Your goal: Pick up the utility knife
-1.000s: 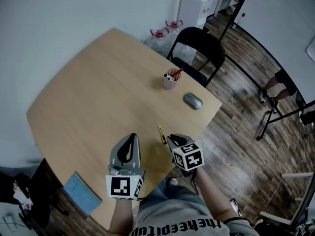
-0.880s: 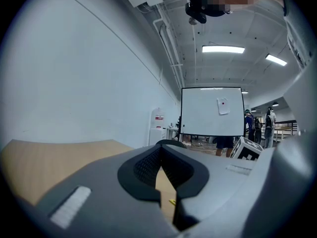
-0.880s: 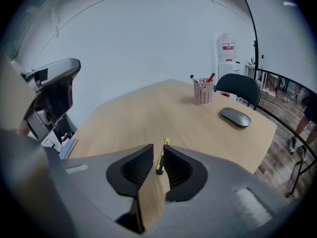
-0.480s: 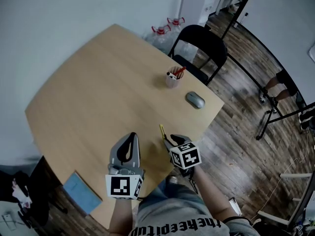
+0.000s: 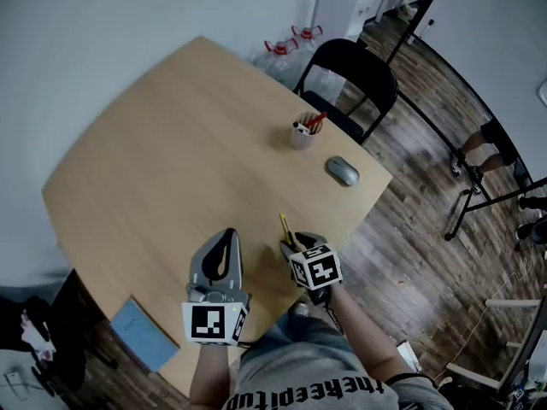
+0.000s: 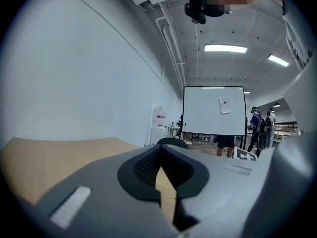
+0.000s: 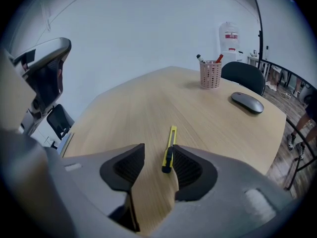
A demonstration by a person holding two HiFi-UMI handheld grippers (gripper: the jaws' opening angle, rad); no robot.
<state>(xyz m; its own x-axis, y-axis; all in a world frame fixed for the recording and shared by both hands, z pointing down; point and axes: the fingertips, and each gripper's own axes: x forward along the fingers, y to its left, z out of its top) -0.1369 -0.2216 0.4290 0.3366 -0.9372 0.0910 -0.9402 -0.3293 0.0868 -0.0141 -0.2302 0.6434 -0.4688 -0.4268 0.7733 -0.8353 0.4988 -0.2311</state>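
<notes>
As the right tool (image 7: 154,156) has just been opening wide to straddle it, the utility knife (image 7: 171,145) lies between its jaws, apparently ungripped.

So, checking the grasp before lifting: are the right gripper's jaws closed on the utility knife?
No: the right gripper has just been opening its jaws, which stand apart with the utility knife between them.

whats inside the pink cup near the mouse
Pens stick up out of the cup, at least one red and one dark-tipped. Their lower parts and anything on the cup's bottom are covered by its wall, so the full count can't be told.
</notes>
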